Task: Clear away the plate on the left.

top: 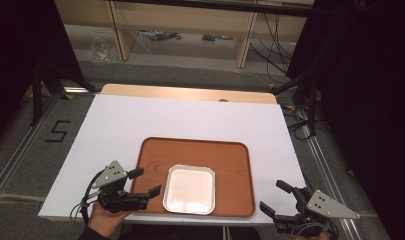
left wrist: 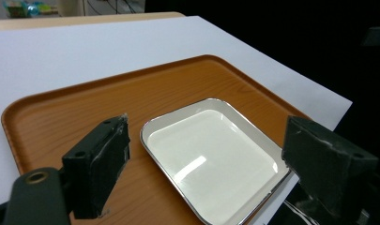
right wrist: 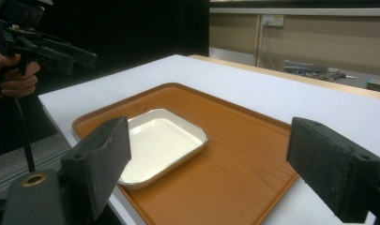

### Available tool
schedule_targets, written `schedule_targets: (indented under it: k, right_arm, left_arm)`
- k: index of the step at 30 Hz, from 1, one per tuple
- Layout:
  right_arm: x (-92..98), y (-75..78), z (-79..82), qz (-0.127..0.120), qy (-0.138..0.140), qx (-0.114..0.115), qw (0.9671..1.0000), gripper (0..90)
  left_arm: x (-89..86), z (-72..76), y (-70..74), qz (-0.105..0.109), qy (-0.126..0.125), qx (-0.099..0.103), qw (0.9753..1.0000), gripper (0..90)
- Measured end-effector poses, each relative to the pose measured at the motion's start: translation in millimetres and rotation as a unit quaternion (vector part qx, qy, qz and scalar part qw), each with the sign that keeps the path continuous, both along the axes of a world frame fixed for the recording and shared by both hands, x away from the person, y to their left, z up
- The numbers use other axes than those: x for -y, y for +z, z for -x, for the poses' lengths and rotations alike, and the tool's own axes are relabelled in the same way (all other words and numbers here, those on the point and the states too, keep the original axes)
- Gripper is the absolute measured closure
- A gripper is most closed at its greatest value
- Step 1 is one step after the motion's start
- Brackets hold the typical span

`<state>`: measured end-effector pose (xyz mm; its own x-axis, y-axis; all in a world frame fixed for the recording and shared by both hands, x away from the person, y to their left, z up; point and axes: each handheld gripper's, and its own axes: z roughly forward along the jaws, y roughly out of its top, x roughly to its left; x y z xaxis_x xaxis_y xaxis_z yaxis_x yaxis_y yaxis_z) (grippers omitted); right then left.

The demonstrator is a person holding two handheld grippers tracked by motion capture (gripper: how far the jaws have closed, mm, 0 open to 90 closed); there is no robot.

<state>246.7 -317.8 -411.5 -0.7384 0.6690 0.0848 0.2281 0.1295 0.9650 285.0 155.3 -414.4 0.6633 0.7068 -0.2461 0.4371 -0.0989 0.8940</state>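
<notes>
Lying near the front middle of the brown tray (top: 237, 165), the white square dish (top: 189, 189) sits flat and empty, its corners rounded and its rim thin and metallic; with no marked long axis, it offers much the same edge from any side.

Left gripper (top: 143, 182): held at the tray's front-left corner, at about 9 o'clock from the dish, jaws spread wide and empty. The jaw tips reach over the tray's left rim, just beside the dish's left edge without touching it. In the left gripper view the dish (left wrist: 216, 157) lies straight ahead between the two jaws, slightly toward 1 o'clock.

Right gripper (top: 276, 196): off the tray, past the table's front-right edge, at about 4 o'clock from the dish, jaws likewise wide and empty. In the right gripper view the dish (right wrist: 157, 143) lies toward 11 o'clock, with bare tray between.

Judgement: the left gripper is clearly nearer and already faces the dish's left rim; a short advance toward 3 o'clock would bring that rim between its jaws.
</notes>
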Motion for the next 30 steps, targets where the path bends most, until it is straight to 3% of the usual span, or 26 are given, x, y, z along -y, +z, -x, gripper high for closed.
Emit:
schedule_targets:
  k: [12,16,22,30]
  right_arm:
    - [-1.2,0.0,1.3,-0.001,0.001,0.000,1.0000,15.0]
    - [-1.2,0.0,1.0,0.000,0.001,0.000,1.0000,15.0]
    - [-1.5,0.3,1.4,0.004,0.003,-0.001,1.0000,15.0]
    - [-1.2,0.3,1.5,0.005,0.003,-0.001,1.0000,15.0]
  left_arm:
    - [-3.0,20.5,4.0,-0.026,-0.013,0.045,0.9986,15.3]
    - [-4.1,27.9,3.1,-0.012,-0.001,0.032,0.9994,15.3]
    - [-9.3,34.1,2.1,-0.017,0.004,0.015,0.9997,15.4]
    - [-16.8,39.4,2.5,-0.015,0.008,0.025,0.9996,15.5]
